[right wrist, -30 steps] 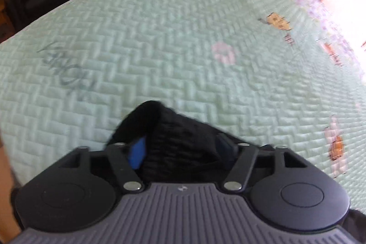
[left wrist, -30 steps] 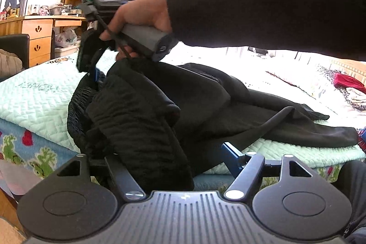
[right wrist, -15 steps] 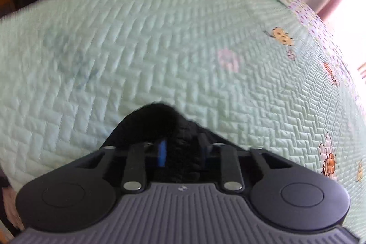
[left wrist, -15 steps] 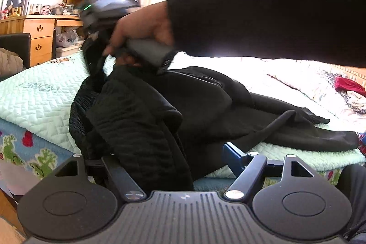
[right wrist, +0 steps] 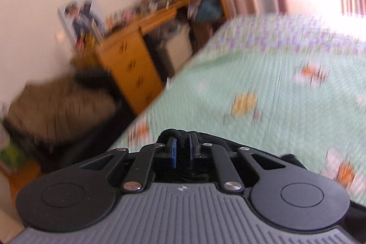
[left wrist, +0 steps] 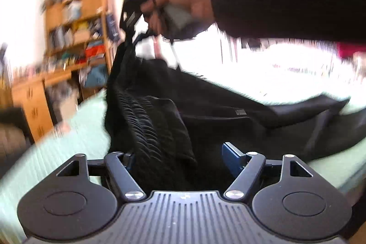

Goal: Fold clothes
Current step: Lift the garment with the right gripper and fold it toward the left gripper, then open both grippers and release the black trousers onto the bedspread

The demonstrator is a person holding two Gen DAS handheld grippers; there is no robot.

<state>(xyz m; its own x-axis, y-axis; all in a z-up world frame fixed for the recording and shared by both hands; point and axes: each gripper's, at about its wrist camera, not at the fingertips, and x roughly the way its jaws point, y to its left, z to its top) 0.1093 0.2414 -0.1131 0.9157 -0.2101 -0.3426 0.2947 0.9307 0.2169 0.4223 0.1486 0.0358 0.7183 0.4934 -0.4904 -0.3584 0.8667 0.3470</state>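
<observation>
A black garment (left wrist: 205, 111) lies bunched across the mint-green quilted bed cover (left wrist: 75, 129). Its ribbed edge is drawn up in a taut strip to my right gripper (left wrist: 131, 38), high above the bed in a person's hand (left wrist: 183, 6) with a black sleeve. The right wrist view shows that gripper (right wrist: 181, 150) shut on a thin fold of the black cloth. My left gripper (left wrist: 180, 157) sits low at the near edge; its jaws are closing around a thick fold of the garment. The right blue pad (left wrist: 232, 157) stands clear of the cloth, and the left pad is hidden by it.
A wooden desk with drawers (right wrist: 128, 65) and a bookshelf (left wrist: 75, 15) stand beyond the bed's far-left side. A brown bundle (right wrist: 59, 106) rests on a dark chair beside the desk. Something red (left wrist: 350, 49) lies at the far right of the bed.
The right gripper closed on the garment's edge and rose sharply, pulling the cloth up into a strip. The left gripper rolled and shifted, with the garment still between its jaws.
</observation>
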